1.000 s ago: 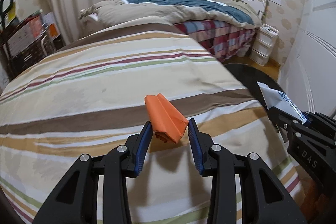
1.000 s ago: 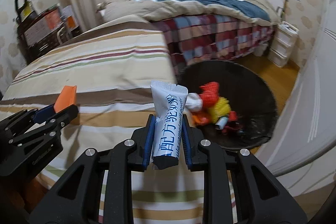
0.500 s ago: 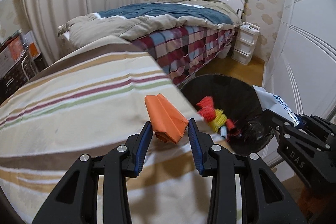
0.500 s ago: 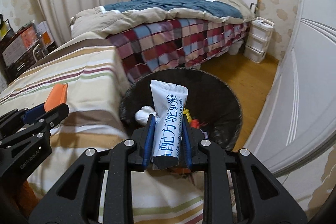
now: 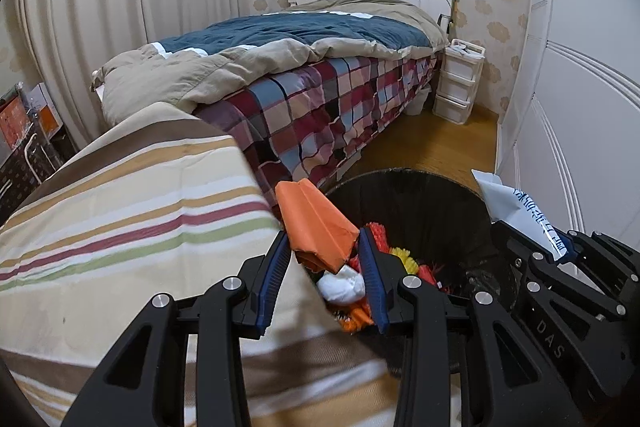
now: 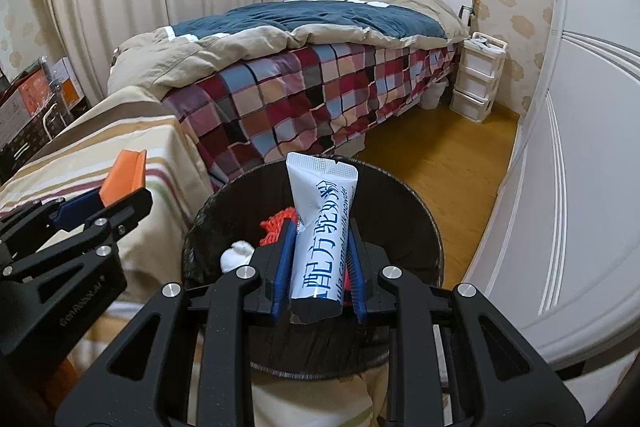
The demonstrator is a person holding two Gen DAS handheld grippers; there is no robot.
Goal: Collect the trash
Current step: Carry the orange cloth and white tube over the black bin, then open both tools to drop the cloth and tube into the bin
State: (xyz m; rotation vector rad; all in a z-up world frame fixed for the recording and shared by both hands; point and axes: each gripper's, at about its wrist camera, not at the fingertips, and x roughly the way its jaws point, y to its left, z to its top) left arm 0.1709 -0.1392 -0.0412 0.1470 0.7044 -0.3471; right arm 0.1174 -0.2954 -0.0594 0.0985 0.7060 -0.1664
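The right gripper (image 6: 320,267) is clamped on a white milk-powder sachet (image 6: 320,223), which stands upright between the blue pads and sits directly over the mouth of the black trash bin (image 6: 424,215); the left gripper (image 5: 326,279) is clamped on a folded orange paper (image 5: 316,227), and it hangs at the near left rim of the bin, just past the corner of the striped bedcover (image 5: 120,219). Inside the bin lie a white crumpled wad (image 5: 342,285), red and yellow shredded scraps (image 5: 400,255) and other small bits, so some of the collecting is already done.

The step in hand looks like the drop; both pieces appear ready to go in. To do it well, the right side can simply part its jaws where it is, since the sachet is well inside the rim; a slight forward tilt would help the sachet slide off the pads rather than stick. The left side seems less well placed; the orange paper overlaps the bin's edge in the left wrist view, and light folded paper may catch the rim or flutter onto the bedcover; carrying it further towards the bin's centre before letting go is the safer course. The two grippers sit close together over one opening; releasing one at a time, and keeping them from knocking each other, would avoid a spill onto the wooden floor (image 6: 448,163).
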